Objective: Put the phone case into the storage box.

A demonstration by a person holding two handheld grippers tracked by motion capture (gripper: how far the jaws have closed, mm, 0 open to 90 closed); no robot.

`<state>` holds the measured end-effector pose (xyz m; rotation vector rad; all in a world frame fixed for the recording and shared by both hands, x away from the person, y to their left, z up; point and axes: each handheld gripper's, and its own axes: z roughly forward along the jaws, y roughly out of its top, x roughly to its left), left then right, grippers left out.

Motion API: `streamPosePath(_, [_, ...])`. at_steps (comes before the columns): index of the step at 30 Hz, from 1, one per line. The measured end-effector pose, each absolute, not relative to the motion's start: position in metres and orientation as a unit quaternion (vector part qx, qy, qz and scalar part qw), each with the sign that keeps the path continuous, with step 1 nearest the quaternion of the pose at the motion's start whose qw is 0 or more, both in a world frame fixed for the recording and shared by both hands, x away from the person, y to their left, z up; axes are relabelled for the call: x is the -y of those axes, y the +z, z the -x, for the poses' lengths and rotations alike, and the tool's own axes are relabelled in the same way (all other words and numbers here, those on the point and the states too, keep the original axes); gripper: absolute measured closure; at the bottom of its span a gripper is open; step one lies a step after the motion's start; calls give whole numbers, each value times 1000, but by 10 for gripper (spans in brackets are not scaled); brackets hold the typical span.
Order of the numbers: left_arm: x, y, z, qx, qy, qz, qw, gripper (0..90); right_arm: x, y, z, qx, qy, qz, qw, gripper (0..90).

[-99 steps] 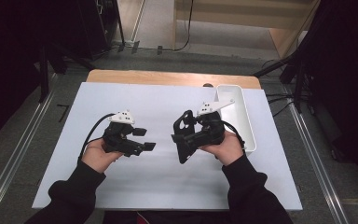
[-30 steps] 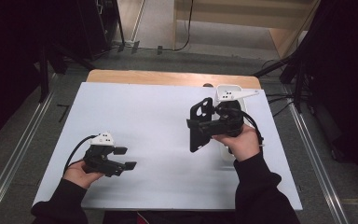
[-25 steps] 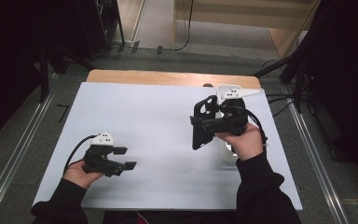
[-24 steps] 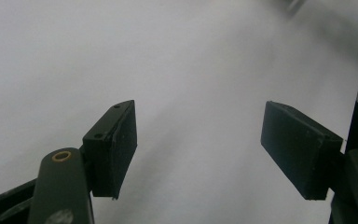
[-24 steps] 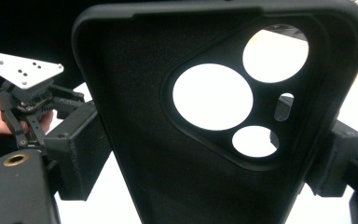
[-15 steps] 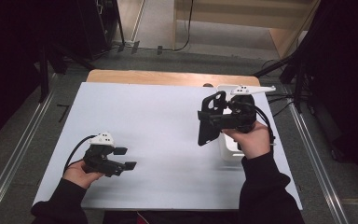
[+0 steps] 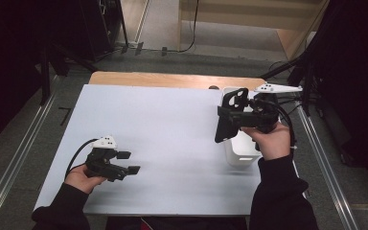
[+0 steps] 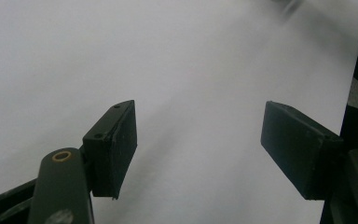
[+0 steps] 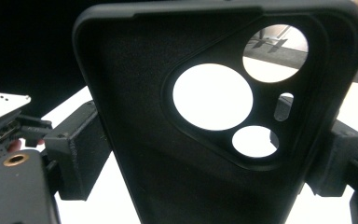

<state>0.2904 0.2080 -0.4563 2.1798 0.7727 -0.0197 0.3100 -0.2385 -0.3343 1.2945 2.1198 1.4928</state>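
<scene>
Standing upright between the right claw's (image 9: 205, 154) jaws: a black phone case (image 9: 191, 140).

Drawn apart since 3.3 seconds ago: left gripper (image 7: 128, 162) pulled back toward table's (image 7: 172, 124) near-left corner, right gripper (image 7: 230, 117) carried rightward over white bin (image 7: 242, 153), black phone case (image 7: 227, 117) clamped between jaws.

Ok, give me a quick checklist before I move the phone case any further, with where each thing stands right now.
1. Right gripper clamped on the phone case from both sides: ok.
2. Case lifted off the table: ok.
3. Left gripper open, nothing between its jaws: ok.
4. Left gripper well apart from the case: ok.
5. White bin under the right hand, contents: cannot tell.
</scene>
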Motion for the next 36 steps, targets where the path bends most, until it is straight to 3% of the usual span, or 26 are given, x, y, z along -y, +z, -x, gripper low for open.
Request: streamPosePath(36, [-210,-456,-292,-317,-13,-860,401,268,276,-344,-329,-688,474,-517,186,132])
